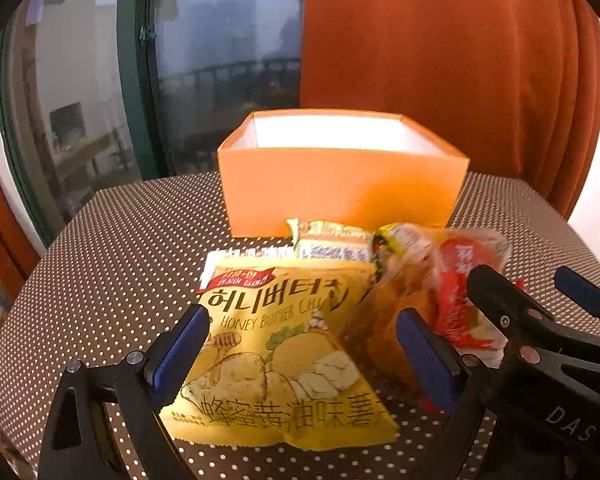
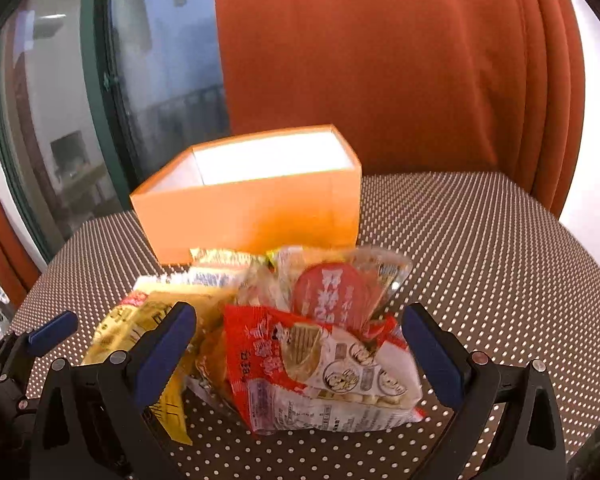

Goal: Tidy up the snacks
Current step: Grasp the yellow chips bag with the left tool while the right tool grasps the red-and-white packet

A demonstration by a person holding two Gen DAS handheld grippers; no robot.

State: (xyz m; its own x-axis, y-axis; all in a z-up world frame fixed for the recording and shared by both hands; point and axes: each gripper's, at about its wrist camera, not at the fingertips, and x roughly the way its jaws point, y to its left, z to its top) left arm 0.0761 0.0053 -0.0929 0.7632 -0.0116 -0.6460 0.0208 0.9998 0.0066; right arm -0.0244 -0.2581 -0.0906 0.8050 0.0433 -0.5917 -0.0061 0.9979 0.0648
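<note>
- Left wrist view: my left gripper (image 1: 302, 354) stands spread wide, holding nothing, with the yellow honey butter chip bag (image 1: 284, 352) lying directly ahead between its blue pads (image 1: 180, 354).
- That bag's long axis runs away from me toward the orange box (image 1: 340, 188); the pads straddle its width, the left one overlapping its edge in this view.
- Right wrist view: my right gripper (image 2: 300, 354) is likewise spread and empty, framing the red wafer packet (image 2: 320, 368), which lies crosswise to the fingers, not yet pinched.
- Remaining snacks (a clear packet with a red round label (image 2: 332, 292) among them) sit heaped between the two bags and the box.
- The box is open-topped, straight ahead on the dotted tablecloth (image 2: 480, 248), just behind the pile.
- Judgement: each gripper is nearer its own bag; closing should come before lifting forward.
</note>
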